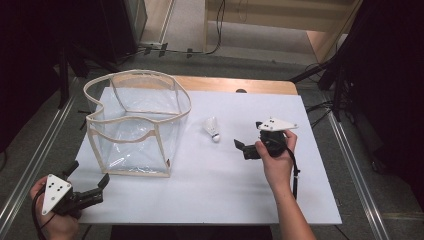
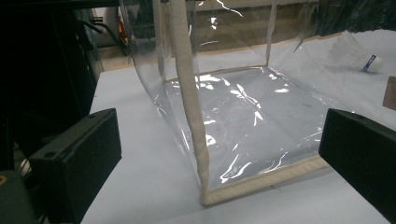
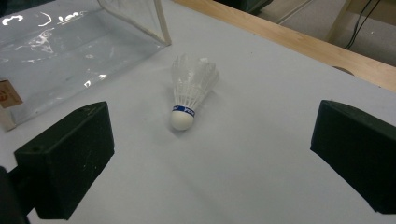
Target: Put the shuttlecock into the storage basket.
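The right gripper (image 1: pixel 246 149) has its jaws wide apart and holds nothing; it is near the shuttlecock (image 3: pixel 191 91), which lies on its side on the white table (image 1: pixel 225 185), just beside the bag (image 1: pixel 135 125). The shuttlecock has a blue band with white letters, too blurred to read. The left gripper (image 1: pixel 90 192) is also wide apart and empty, near the bag's front corner. A small brown label on the bag (image 3: pixel 9 95) is unreadable.

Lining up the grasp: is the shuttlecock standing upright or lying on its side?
On its side. The shuttlecock lies on the white table, cork tip resting on the surface toward the right tool, feathers pointing away.
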Available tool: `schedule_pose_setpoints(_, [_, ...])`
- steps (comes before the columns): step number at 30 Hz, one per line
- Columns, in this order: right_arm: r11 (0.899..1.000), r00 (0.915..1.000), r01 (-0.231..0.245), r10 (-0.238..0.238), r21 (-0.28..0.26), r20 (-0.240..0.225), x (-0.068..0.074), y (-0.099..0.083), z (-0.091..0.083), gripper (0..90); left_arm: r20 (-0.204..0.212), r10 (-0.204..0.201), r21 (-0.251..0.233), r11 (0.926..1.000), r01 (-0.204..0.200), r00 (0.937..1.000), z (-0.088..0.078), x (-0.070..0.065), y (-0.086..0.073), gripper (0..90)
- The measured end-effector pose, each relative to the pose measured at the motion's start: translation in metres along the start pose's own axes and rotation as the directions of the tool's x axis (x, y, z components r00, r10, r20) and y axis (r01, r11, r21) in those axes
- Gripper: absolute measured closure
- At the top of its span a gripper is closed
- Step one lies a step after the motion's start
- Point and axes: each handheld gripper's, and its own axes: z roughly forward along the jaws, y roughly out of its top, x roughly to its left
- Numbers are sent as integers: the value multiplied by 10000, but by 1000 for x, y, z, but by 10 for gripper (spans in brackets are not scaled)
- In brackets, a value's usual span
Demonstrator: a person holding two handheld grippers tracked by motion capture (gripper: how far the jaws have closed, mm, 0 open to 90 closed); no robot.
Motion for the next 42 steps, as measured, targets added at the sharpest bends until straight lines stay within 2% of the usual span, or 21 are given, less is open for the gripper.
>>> schedule_pose_setpoints(12, [9992, 9987, 13, 8, 408, -519, 10, 12, 28, 0, 42, -25, 1, 10000, 25, 10000, 0, 0, 0, 0])
schedule_pose_setpoints(27, [9965, 9982, 88, -38, 831, -601, 14, 17, 51, 0, 38, -99, -20, 9999, 99, 9999, 0, 1, 0, 0])
schedule_pose_setpoints(28, [9961, 9990, 82, -44, 879, -434, 15, 18, 54, 59, 29, -111, -20, 9999, 111, 9999, 1, 1, 0, 0])
schedule_pose_setpoints(30, [9955, 9992, 74, -37, 946, -399, 16, 18, 55, 59, 34, -110, -22, 9999, 110, 9999, 1, 1, 0, 0])
schedule_pose_setpoints(36, [9930, 9971, -14, 103, 1180, -748, 18, 18, 67, 59, 46, -112, -34, 9999, 112, 9999, 1, 1, 0, 0])
schedule_pose_setpoints(39, [9915, 9971, -70, 168, 1295, -746, 18, 18, 71, 60, 49, -109, -39, 9999, 109, 9999, 1, 1, 0, 0])
schedule_pose_setpoints(40, [9903, 9967, -158, 267, 1380, -773, 18, 17, 73, 97, 44, -108, -39, 9999, 108, 9999, 1, 1, 0, 0])
schedule_pose_setpoints(41, [9898, 9976, -213, 304, 1412, -629, 18, 17, 74, 181, 30, -109, -40, 9999, 109, 9999, 1, 1, 0, 0])
schedule_pose_setpoints(42, [9888, 9983, -316, 384, 1459, -442, 19, 17, 76, 214, 25, -106, -37, 9999, 106, 9999, 1, 1, 0, 0])
